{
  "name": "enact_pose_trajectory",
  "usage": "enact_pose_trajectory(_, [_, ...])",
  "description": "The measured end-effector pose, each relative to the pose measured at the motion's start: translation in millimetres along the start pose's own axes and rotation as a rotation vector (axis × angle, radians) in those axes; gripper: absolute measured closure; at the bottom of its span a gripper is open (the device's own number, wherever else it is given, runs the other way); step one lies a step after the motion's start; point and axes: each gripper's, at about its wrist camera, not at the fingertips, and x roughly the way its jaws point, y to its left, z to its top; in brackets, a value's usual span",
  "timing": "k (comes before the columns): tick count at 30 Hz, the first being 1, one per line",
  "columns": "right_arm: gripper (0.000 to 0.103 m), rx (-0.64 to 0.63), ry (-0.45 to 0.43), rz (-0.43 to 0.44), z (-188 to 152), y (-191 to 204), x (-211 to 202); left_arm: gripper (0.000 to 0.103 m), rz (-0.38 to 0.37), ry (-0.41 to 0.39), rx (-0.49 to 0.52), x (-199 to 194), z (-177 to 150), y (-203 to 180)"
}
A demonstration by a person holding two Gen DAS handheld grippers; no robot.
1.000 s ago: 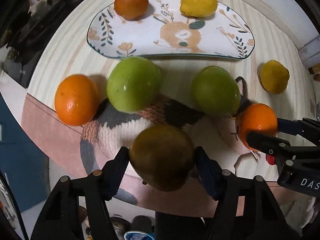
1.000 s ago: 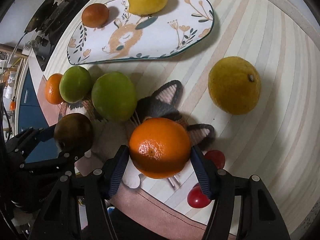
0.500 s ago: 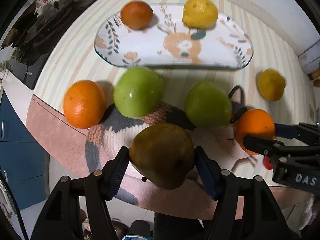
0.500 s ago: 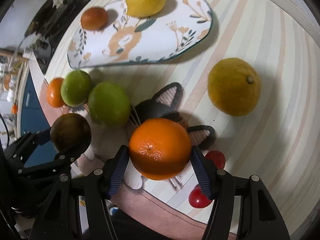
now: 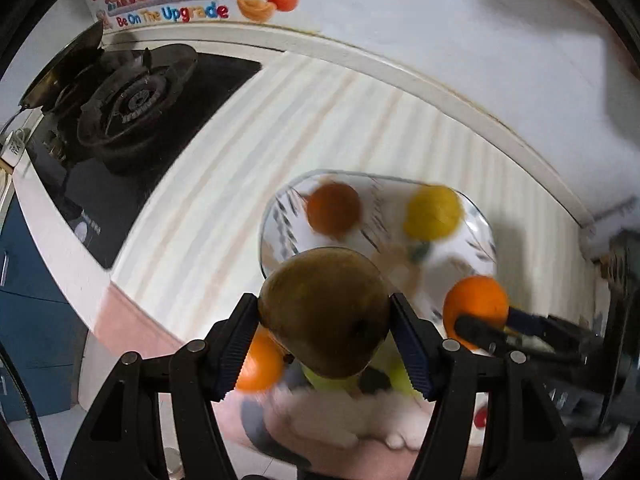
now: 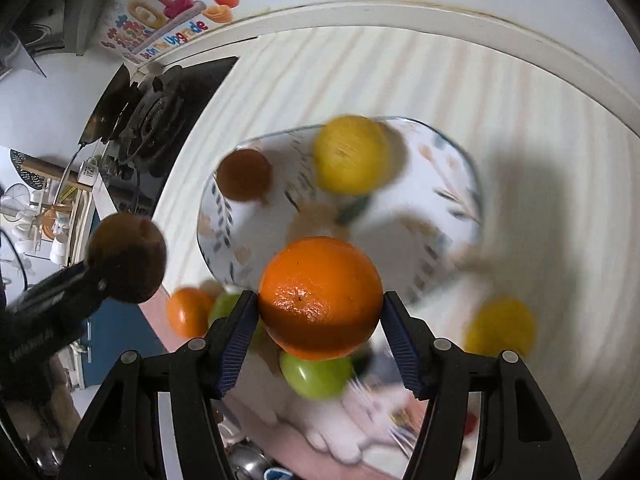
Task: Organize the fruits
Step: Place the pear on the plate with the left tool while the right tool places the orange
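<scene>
Above the plate, left claw grips a brown pear (right claw: an orange).

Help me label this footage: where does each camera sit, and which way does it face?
Left wrist: sits on the left claw, facing the plate past its gripped brown fruit; both fingers show.
Right wrist: sits on the right claw, facing the same plate past its gripped orange; both fingers show.
Shared: plate, and each view shows the other claw's fruit.

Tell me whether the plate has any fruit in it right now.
Yes: the plate holds a brownish fruit and a lemon.
</scene>
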Motion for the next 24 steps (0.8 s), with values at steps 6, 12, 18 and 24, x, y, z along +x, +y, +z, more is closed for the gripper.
enact_pose_trajectory(6, [0.038,-0.016,0.031,0.011,16.2,28.9,52.6,0.039,-0.024,0.105,-0.07,53.0,32.5,30.1])
enact_pose_trajectory(12, [0.038,-0.04,0.044,0.029,20.4,45.3,83.4,0.039,-0.044,0.162,-0.105,82.1,41.6,38.5])
enact_pose_trajectory(18, [0.036,-0.055,0.062,0.068,26.5,52.7,94.8,0.038,-0.049,0.19,-0.099,90.8,42.0,38.4])
enact_pose_trajectory(24, [0.023,-0.04,0.102,0.09,28.9,44.4,89.1,0.038,-0.042,0.224,-0.097,96.1,49.5,36.4])
